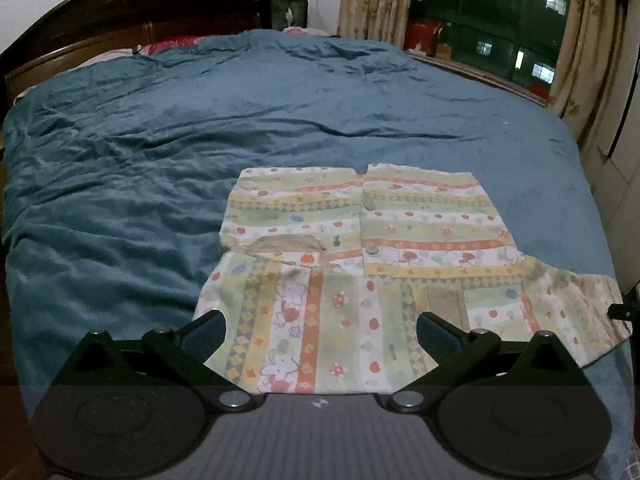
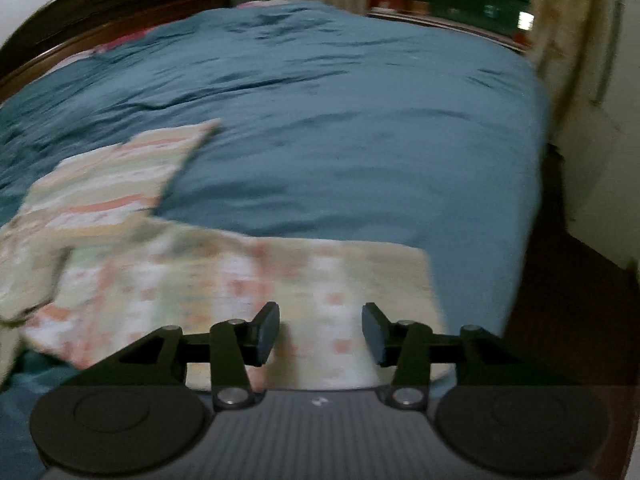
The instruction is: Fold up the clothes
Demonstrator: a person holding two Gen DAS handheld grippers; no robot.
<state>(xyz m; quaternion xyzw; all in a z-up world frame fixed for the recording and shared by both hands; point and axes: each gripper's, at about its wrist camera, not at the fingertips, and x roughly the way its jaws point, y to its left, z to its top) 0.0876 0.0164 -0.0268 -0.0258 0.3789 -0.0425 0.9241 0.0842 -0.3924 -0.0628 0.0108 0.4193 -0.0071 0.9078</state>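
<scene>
we see the patterned shirt (image 1: 360,264) lying flat on the near right part of the bed (image 1: 200,128), over its teal blanket. our left gripper (image 1: 320,332) hovers above the shirt's near edge, fingers wide and holding nothing. our right gripper (image 2: 320,332) is above the shirt's right sleeve (image 2: 280,280), fingers parted, nothing between them.

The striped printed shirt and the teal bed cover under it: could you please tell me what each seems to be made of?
The striped printed shirt looks like thin woven cotton, matte and faded, lying flat with crisp edges and plain buttons. The teal bed cover looks like plush velvet or fleece: soft sheen and brushed streaks along its wrinkles. Neither can be confirmed by sight.
</scene>
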